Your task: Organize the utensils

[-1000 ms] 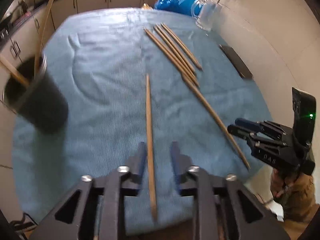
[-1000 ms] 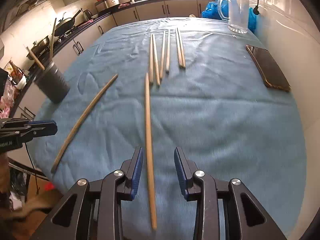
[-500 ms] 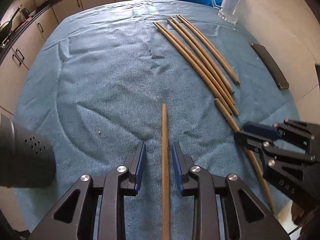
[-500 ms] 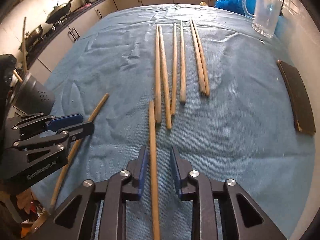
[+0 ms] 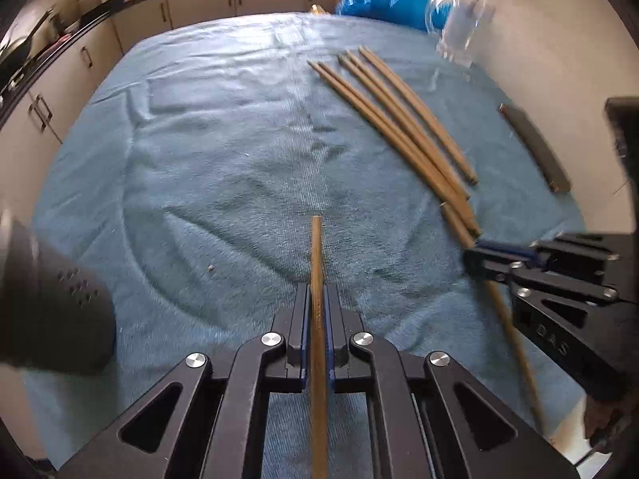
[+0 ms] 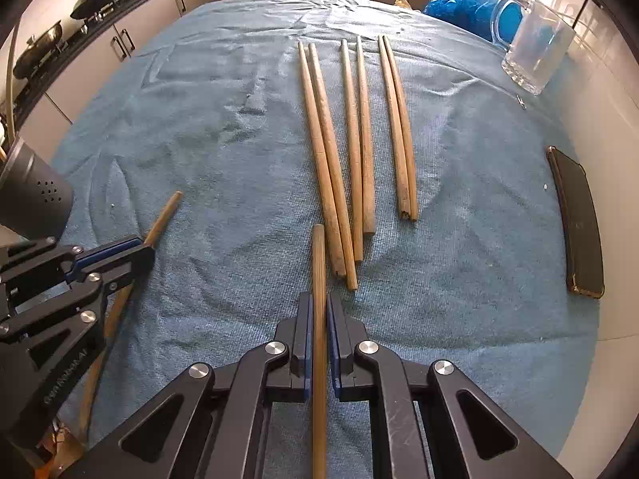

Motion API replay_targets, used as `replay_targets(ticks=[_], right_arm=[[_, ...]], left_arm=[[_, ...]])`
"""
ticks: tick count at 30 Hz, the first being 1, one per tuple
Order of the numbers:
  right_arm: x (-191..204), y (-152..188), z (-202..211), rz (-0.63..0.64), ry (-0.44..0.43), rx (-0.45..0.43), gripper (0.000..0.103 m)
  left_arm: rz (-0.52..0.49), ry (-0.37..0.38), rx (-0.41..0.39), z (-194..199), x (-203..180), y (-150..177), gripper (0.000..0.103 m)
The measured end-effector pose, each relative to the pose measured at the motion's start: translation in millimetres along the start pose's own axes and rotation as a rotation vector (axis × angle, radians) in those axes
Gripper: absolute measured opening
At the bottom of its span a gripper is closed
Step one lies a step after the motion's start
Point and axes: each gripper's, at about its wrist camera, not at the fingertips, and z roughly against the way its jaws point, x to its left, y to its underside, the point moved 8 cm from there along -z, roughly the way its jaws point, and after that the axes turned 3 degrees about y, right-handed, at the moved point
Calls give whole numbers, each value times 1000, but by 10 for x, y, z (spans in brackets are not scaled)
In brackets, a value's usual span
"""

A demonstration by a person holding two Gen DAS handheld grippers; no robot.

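Observation:
My left gripper point(image 5: 317, 299) is shut on a wooden chopstick point(image 5: 316, 255) that runs forward between its jaws. My right gripper point(image 6: 319, 307) is shut on another wooden chopstick point(image 6: 318, 263) in the same way. Both sticks lie low over the blue towel point(image 6: 223, 151). Several more chopsticks lie in pairs on the towel ahead point(image 6: 351, 139), also in the left wrist view point(image 5: 399, 119). The left gripper point(image 6: 116, 253) shows at the left of the right wrist view, the right gripper point(image 5: 499, 257) at the right of the left wrist view.
A dark perforated utensil holder point(image 6: 32, 191) stands at the towel's left edge, close to the left gripper point(image 5: 52, 303). A glass mug point(image 6: 535, 48) and a blue bag point(image 6: 467, 8) sit at the far right. A dark phone point(image 6: 579, 219) lies by the right wall.
Both grippers have closed on their chopsticks; half a second ago the jaws stood apart around them. Both have also moved forward along the sticks.

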Motion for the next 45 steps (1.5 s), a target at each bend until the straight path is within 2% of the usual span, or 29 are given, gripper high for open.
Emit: replay_targets(ticks=[5,8,18,26,34,42,45], right_arm=[[42,-10,280,-55,-113,-118,7],[66,-4,524,-68,-141,-204,7],[196,17,1354,-57,-153,-458,7],[273,-4,1881,-83,-201,-598,7],[550,-302,2172,-99,-262,-728,7],[1038,-745,2620,-104,-317,-949,7],[1279,-910,2717,-95,-332,-1005,7]], left_arm=[[13,43,-103,422,-36,40,6],[13,58,-167,687,-76,65,6],[31,82,-348,1387,-93,128,6],[60,112,-496,2016,-25,150,6],[94,152,-607,2625,156,68,6],[129,114,-720,3283,624,-97,6],[157,77,-764,3472,877,-207,6]])
